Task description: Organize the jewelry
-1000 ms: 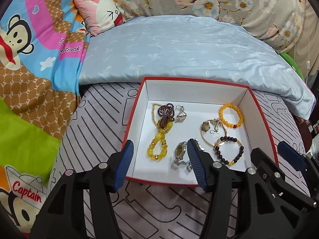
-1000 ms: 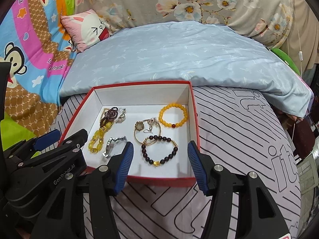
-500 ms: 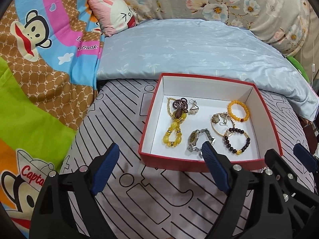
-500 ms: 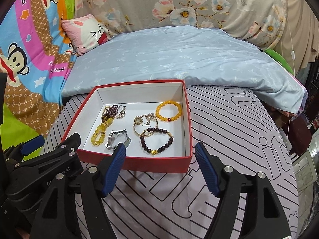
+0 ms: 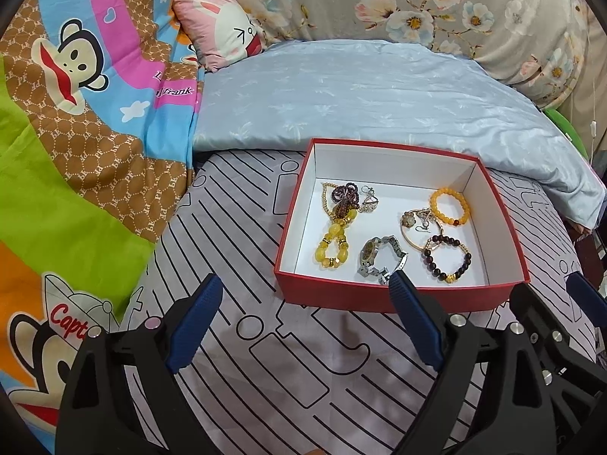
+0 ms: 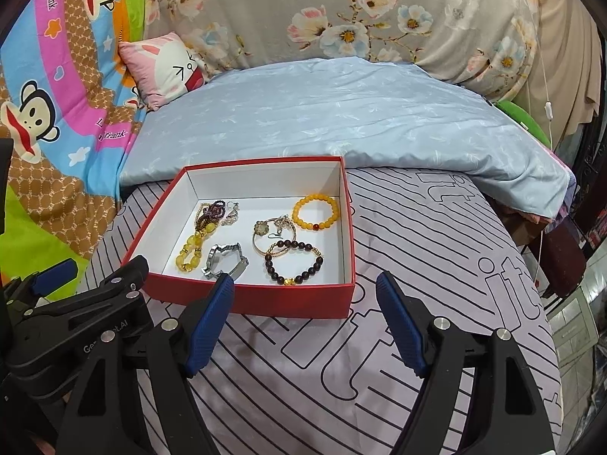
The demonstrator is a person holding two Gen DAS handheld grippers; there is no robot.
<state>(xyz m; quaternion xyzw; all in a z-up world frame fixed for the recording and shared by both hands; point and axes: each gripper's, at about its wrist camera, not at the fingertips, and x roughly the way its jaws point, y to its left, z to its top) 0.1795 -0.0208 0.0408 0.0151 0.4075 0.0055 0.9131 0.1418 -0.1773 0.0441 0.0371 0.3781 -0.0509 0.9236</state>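
Note:
A red box [image 5: 398, 297] with a white inside lies on the striped bedsheet; it also shows in the right wrist view [image 6: 250, 301]. In it lie a silver watch [image 5: 381, 256], a yellow bead string [image 5: 334, 244], an orange bead bracelet [image 5: 449, 206], a dark bead bracelet [image 5: 447, 258] and a gold bangle [image 5: 415, 227]. My left gripper [image 5: 303, 322] is open and empty, in front of the box's near left. My right gripper [image 6: 303, 322] is open and empty, in front of the box's near right corner.
A light blue quilt [image 5: 379, 94] lies folded behind the box. A cartoon monkey blanket [image 5: 76, 113] covers the left side. A pink bunny pillow [image 5: 224, 38] and floral bedding [image 6: 360, 19] are at the back. The bed's edge drops off at the right [image 6: 550, 265].
Both grippers have pulled back and away from the box, and both have opened wider. The jewelry in the box has not moved.

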